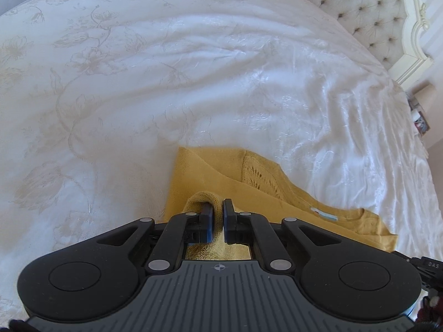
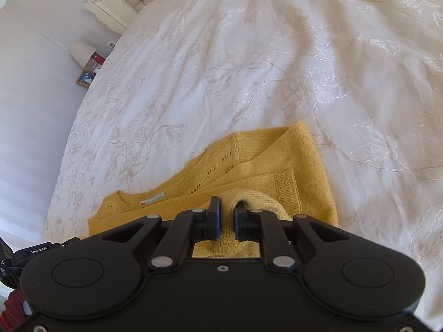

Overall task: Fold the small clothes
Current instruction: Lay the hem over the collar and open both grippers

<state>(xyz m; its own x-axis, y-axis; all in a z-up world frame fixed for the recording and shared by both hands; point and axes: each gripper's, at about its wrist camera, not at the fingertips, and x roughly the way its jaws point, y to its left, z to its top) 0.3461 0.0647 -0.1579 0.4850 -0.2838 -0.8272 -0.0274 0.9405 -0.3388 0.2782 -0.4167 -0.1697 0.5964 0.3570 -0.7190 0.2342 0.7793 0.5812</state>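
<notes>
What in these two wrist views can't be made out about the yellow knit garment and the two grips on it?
- Yellow garment: in both wrist views its near part is hidden under the gripper bodies, so its full shape is unknown.
- Neck label: too small to read.
- Left gripper and right gripper: both pinch knit, but how many layers each holds cannot be told.
- Bedside items: small, at the edge, unidentifiable.
</notes>
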